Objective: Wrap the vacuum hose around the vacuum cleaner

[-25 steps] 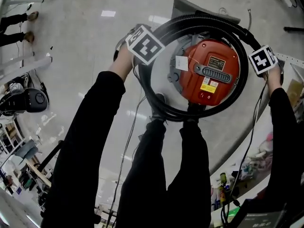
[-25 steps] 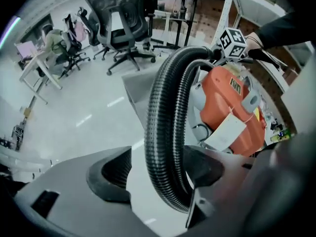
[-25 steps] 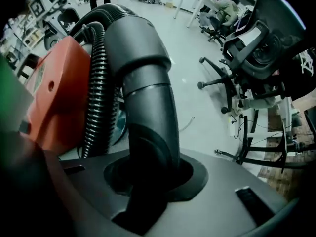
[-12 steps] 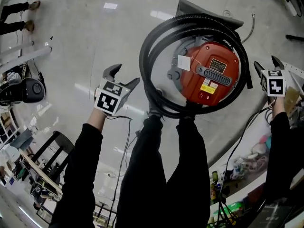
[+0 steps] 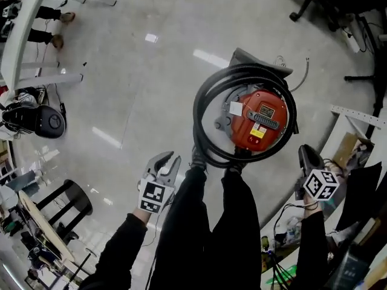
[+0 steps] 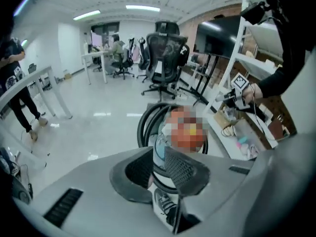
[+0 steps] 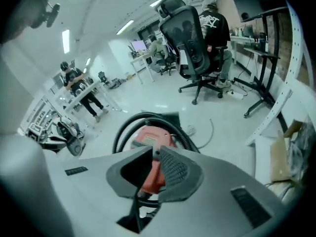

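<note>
Two coils of vacuum hose (image 5: 198, 116) ring the red vacuum cleaner (image 5: 260, 119) on the floor, at 1 o'clock in head view. Wrap looks done; no loose length seen. Left hand-held gripper (image 5: 164, 161), at 7 o'clock from it, and right hand-held gripper (image 5: 305, 154), at 5, have jaws just closed, nearly pressed together, empty, off the hose.

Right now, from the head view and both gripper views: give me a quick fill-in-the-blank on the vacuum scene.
1. The black hose is looped ___ the red vacuum cleaner.
2. The red vacuum cleaner stands on the ___.
3. The left gripper and the right gripper hold ___.
Missing words: around; floor; nothing.
Note: both grippers' jaws have just been closing, with nothing between them.
</note>
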`<action>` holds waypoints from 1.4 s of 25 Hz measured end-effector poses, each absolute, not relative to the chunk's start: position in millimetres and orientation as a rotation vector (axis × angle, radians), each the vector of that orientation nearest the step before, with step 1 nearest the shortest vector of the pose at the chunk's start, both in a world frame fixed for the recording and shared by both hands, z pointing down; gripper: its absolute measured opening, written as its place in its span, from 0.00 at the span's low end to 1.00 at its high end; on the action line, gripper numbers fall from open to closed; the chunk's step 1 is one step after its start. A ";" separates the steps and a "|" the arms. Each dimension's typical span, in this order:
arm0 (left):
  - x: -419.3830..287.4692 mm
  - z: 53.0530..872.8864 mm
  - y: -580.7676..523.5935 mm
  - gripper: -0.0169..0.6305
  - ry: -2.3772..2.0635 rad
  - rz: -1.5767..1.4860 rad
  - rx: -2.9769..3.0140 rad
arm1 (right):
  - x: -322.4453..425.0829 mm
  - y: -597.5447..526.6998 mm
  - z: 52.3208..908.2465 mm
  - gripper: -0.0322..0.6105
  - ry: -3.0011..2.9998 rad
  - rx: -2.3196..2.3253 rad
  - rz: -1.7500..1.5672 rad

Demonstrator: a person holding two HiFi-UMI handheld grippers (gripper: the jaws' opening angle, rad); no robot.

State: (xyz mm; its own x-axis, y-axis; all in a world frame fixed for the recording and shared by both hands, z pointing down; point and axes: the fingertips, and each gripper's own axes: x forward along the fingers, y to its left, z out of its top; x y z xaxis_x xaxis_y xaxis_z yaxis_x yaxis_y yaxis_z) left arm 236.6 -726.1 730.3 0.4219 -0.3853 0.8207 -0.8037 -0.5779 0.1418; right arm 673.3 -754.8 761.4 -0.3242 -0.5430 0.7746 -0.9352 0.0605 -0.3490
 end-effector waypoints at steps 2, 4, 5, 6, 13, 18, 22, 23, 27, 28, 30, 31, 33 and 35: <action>261.8 682.1 -728.2 0.12 -1.003 0.956 2.222 | 625.2 -740.5 722.0 0.09 -2.016 1.426 1.233; 289.1 631.2 -726.4 0.10 -0.949 0.881 2.298 | 579.1 -727.4 678.1 0.07 -2.121 1.351 1.277; 301.9 606.0 -722.1 0.10 -0.908 0.851 2.331 | 556.9 -719.0 652.9 0.07 -2.174 1.303 1.283; 313.3 581.4 -716.7 0.10 -0.866 0.823 2.359 | 535.8 -710.4 626.1 0.07 -2.229 1.254 1.271; 351.6 434.9 -715.6 0.10 -0.700 0.583 2.504 | 460.5 -706.5 455.3 0.07 -2.475 1.209 0.951; 351.6 382.3 -718.3 0.10 -0.714 0.460 2.542 | 461.0 -701.0 383.2 0.07 -2.480 1.385 0.865; 345.3 382.1 -710.4 0.10 -0.680 0.412 2.504 | 460.2 -690.5 365.2 0.07 -2.385 1.534 0.749; 346.1 382.8 -707.6 0.10 -0.663 0.405 2.499 | 463.4 -689.4 361.5 0.07 -2.367 1.565 0.722; 352.4 381.2 -703.6 0.10 -0.597 0.416 2.548 | 477.4 -681.2 348.4 0.07 -2.301 1.688 0.640; 351.5 380.5 -703.8 0.10 -0.574 0.418 2.561 | 475.0 -677.1 347.8 0.07 -2.286 1.706 0.632; 343.5 381.0 -702.9 0.10 -0.527 0.426 2.575 | 463.0 -669.3 350.1 0.07 -2.262 1.721 0.639; 337.4 381.8 -701.2 0.10 -0.514 0.432 2.572 | 455.8 -666.0 351.9 0.07 -2.255 1.719 0.649; 327.0 383.8 -695.4 0.10 -0.506 0.443 2.549 | 444.2 -660.1 355.6 0.07 -2.247 1.707 0.670; 325.9 390.2 -689.8 0.10 -0.481 0.453 2.539 | 440.6 -654.8 359.4 0.07 -2.232 1.716 0.673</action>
State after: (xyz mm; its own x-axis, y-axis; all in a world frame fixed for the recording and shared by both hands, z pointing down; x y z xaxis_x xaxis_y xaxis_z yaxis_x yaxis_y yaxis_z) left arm 325.9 -689.8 390.2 0.8815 -0.2462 0.4029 -0.4171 -0.8060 0.4200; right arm 440.6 -654.8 359.4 -0.2775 -0.8435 0.4598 -0.9571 0.2012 -0.2084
